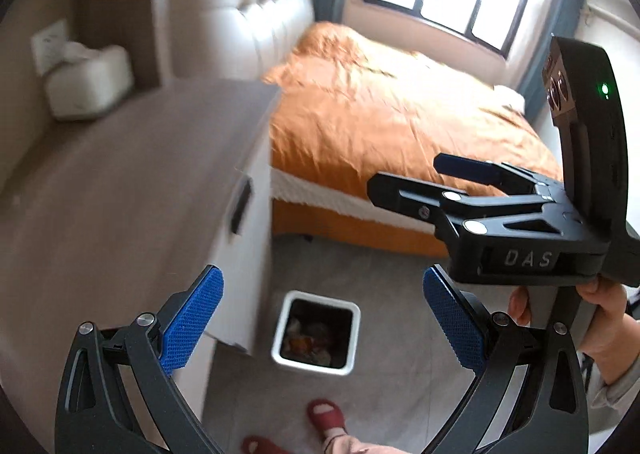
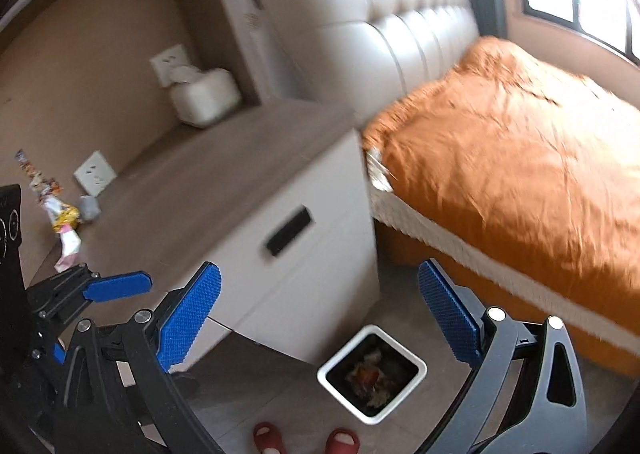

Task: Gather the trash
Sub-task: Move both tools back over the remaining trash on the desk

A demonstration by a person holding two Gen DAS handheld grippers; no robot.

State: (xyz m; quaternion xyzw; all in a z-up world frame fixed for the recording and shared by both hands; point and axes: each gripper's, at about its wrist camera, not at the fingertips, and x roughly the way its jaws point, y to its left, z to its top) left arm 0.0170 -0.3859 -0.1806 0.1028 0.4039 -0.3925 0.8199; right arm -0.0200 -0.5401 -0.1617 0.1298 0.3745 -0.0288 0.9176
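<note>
A white square trash bin (image 1: 316, 296) (image 2: 344, 400) stands on the floor beside the cabinet, with mixed scraps inside. Colourful wrappers (image 2: 60, 213) and a grey crumpled wad (image 2: 90, 207) lie at the cabinet top's far left, against the wall. My left gripper (image 1: 322, 318) (image 2: 86, 320) hangs open above the bin and holds nothing. My right gripper (image 2: 318, 318) (image 1: 404, 173) is open too, empty, held higher to the right in a hand (image 1: 600, 318).
The long bedside cabinet (image 2: 256, 189) has a dark drawer handle (image 2: 288, 232) and a white tissue box (image 2: 204, 97) on it. A bed with an orange cover (image 1: 380, 105) and padded headboard (image 2: 360, 33) fills the right. Red slippers (image 1: 328, 416) stand near the bin.
</note>
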